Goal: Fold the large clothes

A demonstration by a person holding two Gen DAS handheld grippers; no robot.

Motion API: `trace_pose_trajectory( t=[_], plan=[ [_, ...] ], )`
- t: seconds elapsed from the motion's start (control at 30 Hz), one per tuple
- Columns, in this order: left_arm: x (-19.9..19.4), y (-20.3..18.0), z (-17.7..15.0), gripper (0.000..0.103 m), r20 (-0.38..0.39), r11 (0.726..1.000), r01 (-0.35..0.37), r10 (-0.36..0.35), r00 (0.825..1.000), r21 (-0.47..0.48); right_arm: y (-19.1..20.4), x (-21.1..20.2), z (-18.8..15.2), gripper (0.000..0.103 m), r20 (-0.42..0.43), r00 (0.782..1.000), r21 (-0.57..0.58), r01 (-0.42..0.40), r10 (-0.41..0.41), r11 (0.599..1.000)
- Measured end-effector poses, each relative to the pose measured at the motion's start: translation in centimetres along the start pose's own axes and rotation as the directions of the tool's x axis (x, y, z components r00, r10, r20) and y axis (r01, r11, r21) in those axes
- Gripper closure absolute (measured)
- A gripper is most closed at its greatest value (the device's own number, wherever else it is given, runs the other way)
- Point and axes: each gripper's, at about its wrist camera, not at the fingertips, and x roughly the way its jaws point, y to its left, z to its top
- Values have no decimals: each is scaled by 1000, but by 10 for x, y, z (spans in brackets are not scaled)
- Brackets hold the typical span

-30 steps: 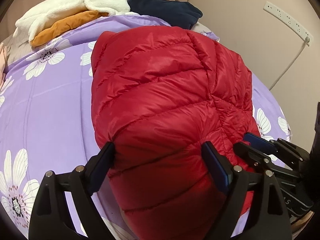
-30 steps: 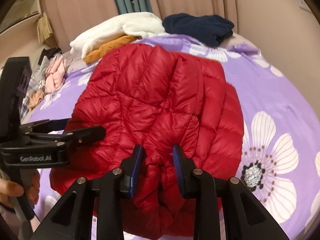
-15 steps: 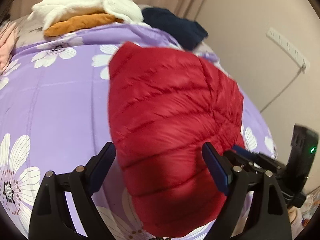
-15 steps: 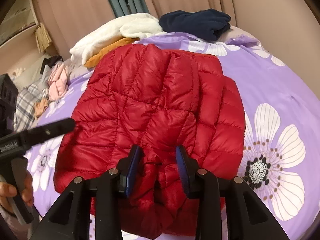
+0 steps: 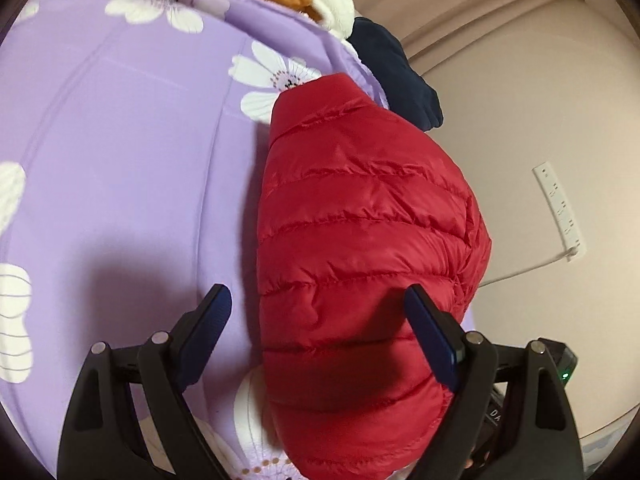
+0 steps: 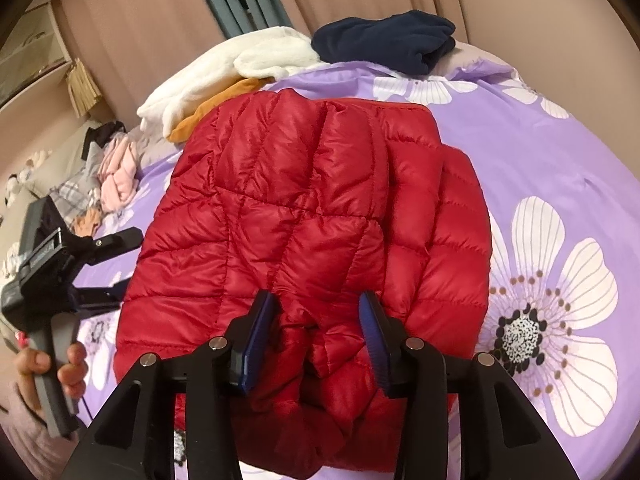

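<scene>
A red quilted puffer jacket (image 6: 312, 216) lies folded on the purple flowered bedsheet (image 6: 560, 152). It also shows in the left wrist view (image 5: 360, 248). My right gripper (image 6: 318, 332) is shut on a bunched fold of the jacket at its near edge, with fabric squeezed between the blue pads. My left gripper (image 5: 318, 316) is open and empty above the jacket's left edge, one finger over the sheet, one over the jacket. In the right wrist view the left gripper (image 6: 116, 260) sits off the jacket's left side.
A white and orange garment pile (image 6: 224, 76) and a navy garment (image 6: 384, 38) lie at the far end of the bed. More clothes (image 6: 116, 172) are heaped at the left. A wall with a power strip (image 5: 560, 208) runs along the bed's right side.
My left gripper has pulled back and swung left off the jacket, staying open. My right gripper's jaws have widened slightly but still hold the fold.
</scene>
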Motion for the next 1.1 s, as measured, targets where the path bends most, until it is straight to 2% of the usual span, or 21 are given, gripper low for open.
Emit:
trace_pose_trajectory(
  t=[0.3, 0.53, 0.7, 0.8, 0.87, 0.9, 0.93, 1.1],
  plan=[
    [9, 14, 4, 11, -26, 995, 65, -67, 997, -78, -1, 1, 1, 56, -2, 1000, 9, -11, 11, 1000],
    [18, 12, 6, 11, -45, 992, 95, -99, 994, -83, -7, 2, 1, 53, -4, 999, 36, -48, 48, 998],
    [31, 10, 4, 4, -72, 993, 92, -98, 993, -79, -15, 2, 3, 51, -3, 997, 79, -83, 83, 993],
    [37, 9, 4, 4, -82, 993, 86, -92, 992, -76, -23, -5, 4, 43, 25, 995, 120, -99, 97, 988],
    [39, 8, 5, 4, -87, 994, 82, -89, 992, -72, -30, -10, 4, 30, 47, 994, 145, -106, 100, 984],
    [39, 7, 5, 4, -88, 994, 80, -86, 992, -68, -36, -12, 4, 17, 60, 995, 177, -92, 83, 980],
    [40, 6, 5, 3, -88, 995, 79, -84, 993, -65, -42, -13, 4, 12, 68, 995, 202, -82, 69, 976],
    [43, 3, 6, 2, -93, 996, 72, -76, 993, -55, -77, -6, 2, 7, 61, 994, 358, -105, 89, 928]
  ],
)
